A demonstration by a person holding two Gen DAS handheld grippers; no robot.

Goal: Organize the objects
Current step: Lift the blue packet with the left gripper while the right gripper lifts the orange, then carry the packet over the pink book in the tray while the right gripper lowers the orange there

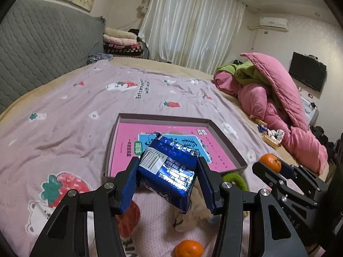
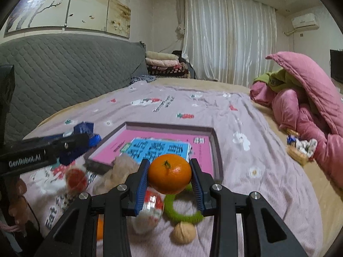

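My left gripper (image 1: 168, 171) is shut on a blue foil snack packet (image 1: 169, 167) and holds it above the bedspread, just short of the near edge of a shallow box (image 1: 227, 137) with a pink and blue sheet inside. My right gripper (image 2: 170, 174) is shut on an orange mandarin (image 2: 170, 174), held in front of the same box (image 2: 216, 150). The right gripper with the mandarin (image 1: 270, 162) also shows at the right of the left wrist view. The left gripper and packet (image 2: 83, 128) show at the left of the right wrist view.
On the strawberry-print bedspread (image 1: 64, 107) below the grippers lie a second mandarin (image 1: 189, 248), a green ring (image 2: 182, 212), a walnut (image 2: 184, 233), a round red and white item (image 2: 148, 212) and a beige cloth (image 2: 120, 171). A pink quilt pile (image 1: 278, 98) lies at the right.
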